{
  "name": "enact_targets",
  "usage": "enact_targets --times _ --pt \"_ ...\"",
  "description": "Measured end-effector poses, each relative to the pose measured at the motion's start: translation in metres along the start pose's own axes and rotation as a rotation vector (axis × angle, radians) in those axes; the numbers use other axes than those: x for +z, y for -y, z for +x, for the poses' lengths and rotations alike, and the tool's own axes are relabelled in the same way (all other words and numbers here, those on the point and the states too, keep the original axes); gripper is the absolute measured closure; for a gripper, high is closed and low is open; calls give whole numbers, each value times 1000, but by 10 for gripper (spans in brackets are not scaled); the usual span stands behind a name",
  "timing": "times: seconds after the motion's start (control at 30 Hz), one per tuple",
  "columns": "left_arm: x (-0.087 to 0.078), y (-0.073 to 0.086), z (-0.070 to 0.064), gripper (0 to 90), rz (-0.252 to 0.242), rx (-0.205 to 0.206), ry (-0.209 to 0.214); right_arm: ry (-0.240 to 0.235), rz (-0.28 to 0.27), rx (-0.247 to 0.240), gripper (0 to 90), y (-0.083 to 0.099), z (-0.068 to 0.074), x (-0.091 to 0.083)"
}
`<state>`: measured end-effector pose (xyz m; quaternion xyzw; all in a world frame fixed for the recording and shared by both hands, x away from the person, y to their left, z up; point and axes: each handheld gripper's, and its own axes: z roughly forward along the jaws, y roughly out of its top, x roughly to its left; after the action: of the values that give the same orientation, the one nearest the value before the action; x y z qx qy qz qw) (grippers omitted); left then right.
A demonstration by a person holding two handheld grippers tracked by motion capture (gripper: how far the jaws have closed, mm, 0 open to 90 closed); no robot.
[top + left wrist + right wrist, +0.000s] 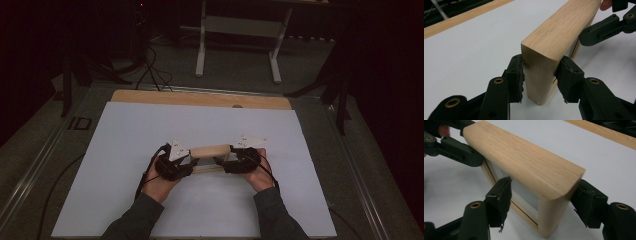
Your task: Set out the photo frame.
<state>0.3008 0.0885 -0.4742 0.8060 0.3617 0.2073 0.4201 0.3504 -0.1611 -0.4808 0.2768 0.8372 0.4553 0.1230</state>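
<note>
— Frame (210, 151) first: where is it?

— Upright on the white sheet (125, 150) that covers the counter (200, 98), near the middle and toward the person's side. It is a light wooden frame with a broad rounded top rail; in the right gripper view (524, 167) a pale panel shows inside it, set in thin strips.

— Left gripper?

— Left gripper (176, 164) is at the frame's left end. In its own view (539, 77) the two black jaws sit either side of the end post. The right-hand pad presses against the wood; the left-hand pad touches near its top corner, with a thin gap lower down. So it is clamped on the frame's end.

— And the right?

— Right gripper (239, 161) is at the opposite end. In its view (541, 202) one jaw lies on the panel side of the post, and the other sits against the outer face under the top rail. It looks closed on that post, grasping the frame, though the contact on the inner side is partly hidden.

— Does each see the other?

— Yes. The left gripper view shows the other gripper's black jaw at the far end of the rail, top right, with a fingertip (606, 4) above it. The right gripper view shows the same at top left.

— Hands?

— Both hands, left (159, 181) and right (261, 174), wrap the grippers from below, in dark sleeves. Grey three-cornered plates top each gripper.

— Anything beyond?

— A white stand (240, 30) on the dark floor past the counter.
</note>
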Motion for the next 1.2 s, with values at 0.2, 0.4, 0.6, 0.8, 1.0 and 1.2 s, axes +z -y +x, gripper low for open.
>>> enact_targets --times 0.2,0.4,0.6,0.8,1.0,1.2 --pt "0 0 0 583 -1 1 1 0 0 -4 356 0 1 0" --pt "0 0 1 578 -4 -2 4 8 5 -12 363 0 3 -1" --pt "1 0 3 569 -5 -3 -1 7 8 -16 388 -1 3 -2" --pt "0 0 5 563 -8 -10 -5 8 4 -14 397 -1 4 -1" --pt "1 0 7 562 -12 -12 -10 17 12 -1 417 -4 4 1" --pt "0 0 12 551 -9 -22 -20 18 16 1 426 -7 6 5"
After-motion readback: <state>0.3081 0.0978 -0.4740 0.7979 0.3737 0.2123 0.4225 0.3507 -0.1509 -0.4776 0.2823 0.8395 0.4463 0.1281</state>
